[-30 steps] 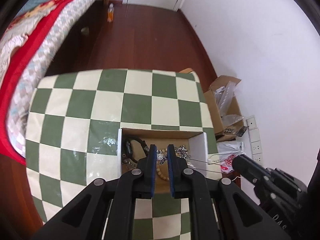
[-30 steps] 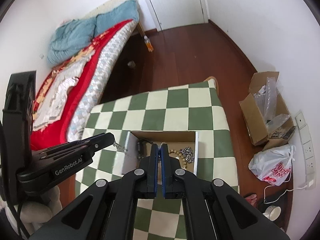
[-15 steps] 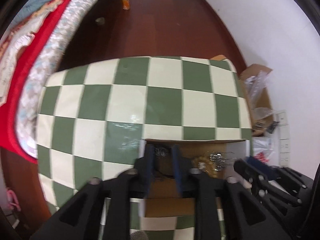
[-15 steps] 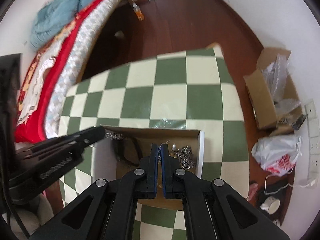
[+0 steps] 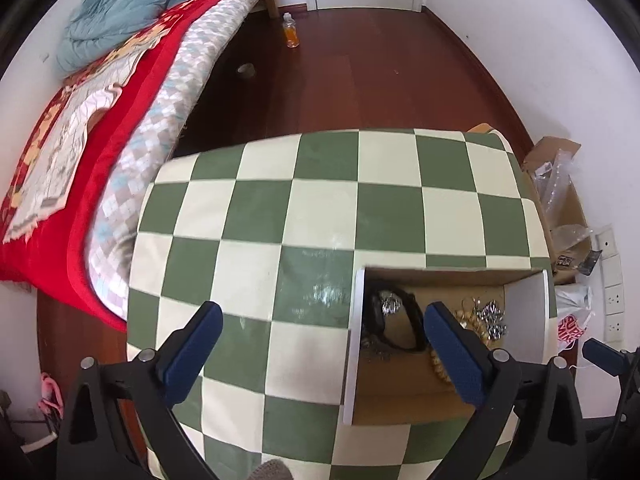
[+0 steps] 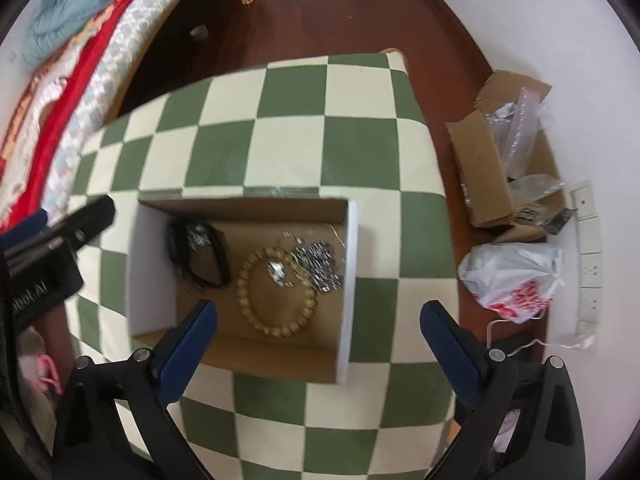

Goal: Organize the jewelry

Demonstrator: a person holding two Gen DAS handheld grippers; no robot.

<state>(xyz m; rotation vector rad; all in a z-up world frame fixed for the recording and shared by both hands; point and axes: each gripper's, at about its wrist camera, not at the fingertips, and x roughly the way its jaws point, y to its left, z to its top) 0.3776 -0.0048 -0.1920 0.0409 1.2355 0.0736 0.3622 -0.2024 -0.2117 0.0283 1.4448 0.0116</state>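
A shallow cardboard box [image 6: 352,248] with white sides sits on the green and cream checked table [image 6: 288,128]. In it lie a wooden bead bracelet [image 6: 276,292], a silver chain heap [image 6: 320,264], and a black band [image 6: 200,252] with a silver piece on it. My right gripper [image 6: 318,320] is open and empty above the box's near edge. My left gripper [image 5: 320,324] is open and empty, straddling the box's left wall [image 5: 354,340]. The left wrist view shows the black band [image 5: 394,324] and the silver chain heap [image 5: 490,318].
A bed with a red quilt [image 5: 80,152] stands left of the table. An open cardboard carton [image 6: 504,168] and a white plastic bag [image 6: 516,276] lie on the wood floor at the right by the wall. An orange bottle [image 5: 292,32] stands on the floor.
Both grippers have opened wide; they were shut or nearly shut on jewelry before. The silver pieces now lie in the box. Both grippers have lifted back from it.
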